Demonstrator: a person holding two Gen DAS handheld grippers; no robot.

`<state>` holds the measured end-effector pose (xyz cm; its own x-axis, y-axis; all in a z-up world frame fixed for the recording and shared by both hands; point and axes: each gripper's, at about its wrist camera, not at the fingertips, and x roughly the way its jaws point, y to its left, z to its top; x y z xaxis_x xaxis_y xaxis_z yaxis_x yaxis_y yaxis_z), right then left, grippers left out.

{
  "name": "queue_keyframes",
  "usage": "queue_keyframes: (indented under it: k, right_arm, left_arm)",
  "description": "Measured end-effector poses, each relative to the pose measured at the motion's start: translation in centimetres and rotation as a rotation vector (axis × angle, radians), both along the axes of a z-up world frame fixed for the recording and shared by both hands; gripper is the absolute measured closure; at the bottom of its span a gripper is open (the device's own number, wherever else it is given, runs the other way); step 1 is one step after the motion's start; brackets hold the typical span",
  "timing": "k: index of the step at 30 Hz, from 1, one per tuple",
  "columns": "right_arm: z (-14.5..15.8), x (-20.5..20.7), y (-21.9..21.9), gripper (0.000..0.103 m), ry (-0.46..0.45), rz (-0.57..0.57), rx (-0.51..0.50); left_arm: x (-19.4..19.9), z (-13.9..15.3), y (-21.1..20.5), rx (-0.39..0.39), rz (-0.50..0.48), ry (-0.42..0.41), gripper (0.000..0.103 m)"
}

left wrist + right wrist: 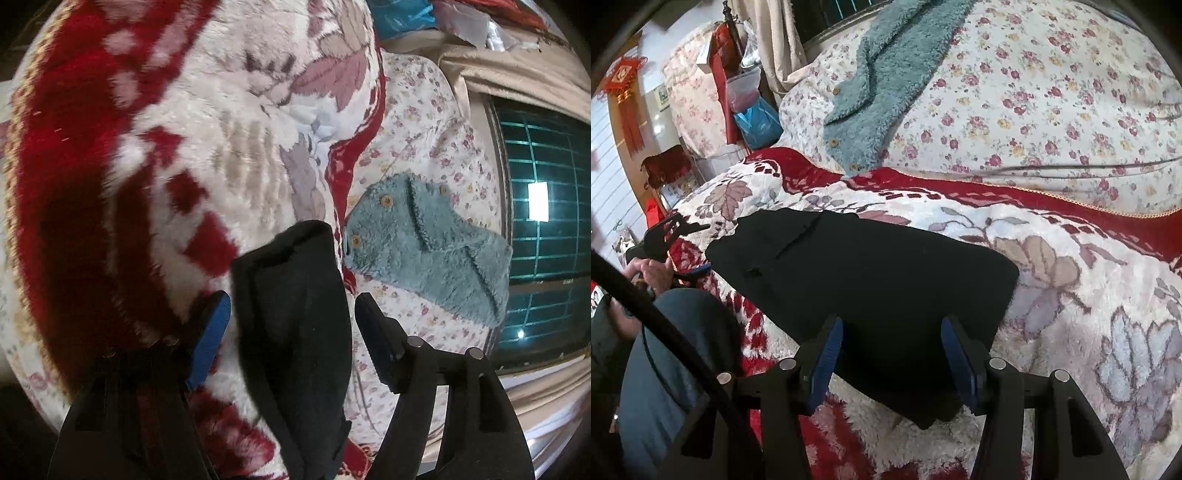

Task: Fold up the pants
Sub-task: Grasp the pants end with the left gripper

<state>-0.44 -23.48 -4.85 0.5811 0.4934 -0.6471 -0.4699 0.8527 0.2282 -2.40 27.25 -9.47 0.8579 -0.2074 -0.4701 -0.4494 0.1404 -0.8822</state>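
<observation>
Black folded pants (864, 273) lie flat on the plush red-and-white floral blanket (1071, 295), stretching from my left claw (687, 248) across to my right claw (892, 363). Far left in the right wrist view, my hand (646, 271) grips the left claw's handle above my blue-trousered knee (676, 350). That claw points slightly down, its blue pads (210, 339) spread wide, with one end of the pants (295, 314) between them, untouched. My right claw tilts down more steeply, also spread wide, straddling the other end without pressing. Beyond both lies a fuzzy teal garment with wooden buttons (882, 92).
</observation>
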Motion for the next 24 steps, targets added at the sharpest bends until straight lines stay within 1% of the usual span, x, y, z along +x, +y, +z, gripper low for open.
queue_keyframes:
  k: [4,8,10,12,13,14,15,20,21,24]
  right_arm:
    - [0.0,0.0,0.0,0.049,0.002,-0.009,0.002]
    - [0.0,0.1,-0.2,0.049,0.004,-0.016,0.008]
    - [0.0,0.1,-0.2,0.049,0.004,-0.015,0.007]
    - [0.0,0.1,-0.2,0.049,0.004,-0.016,0.008]
    - [0.0,0.1,-0.2,0.049,0.006,-0.016,0.008]
    - [0.0,0.1,-0.2,0.049,0.004,-0.018,0.006]
    - [0.0,0.1,-0.3,0.049,0.004,-0.019,0.005]
    - [0.1,0.1,-0.6,0.049,0.001,-0.030,0.013]
    - [0.2,0.2,-0.6,0.049,-0.001,-0.033,0.016]
    - [0.3,0.3,-1.1,0.049,-0.004,-0.055,0.026]
  left_arm:
    - [1.4,-0.3,0.0,-0.001,-0.060,-0.011,0.034]
    - [1.7,-0.2,0.0,0.011,-0.084,-0.019,0.034]
    - [1.8,-0.2,-0.2,0.031,-0.103,-0.015,0.048]
    - [2.0,-0.5,-0.3,0.040,-0.114,0.022,0.071]
    - [1.9,-1.0,-0.2,0.036,-0.113,0.047,0.077]
    - [1.8,-1.2,-0.1,0.034,-0.114,0.055,0.082]
    - [1.8,-1.3,-0.1,0.036,-0.117,0.056,0.085]
    - [1.9,-0.2,-0.6,0.128,-0.143,0.092,0.090]
    - [2.0,0.4,-0.8,0.161,-0.149,0.103,0.091]
    - [2.4,2.9,-1.9,0.300,-0.164,0.120,0.094]
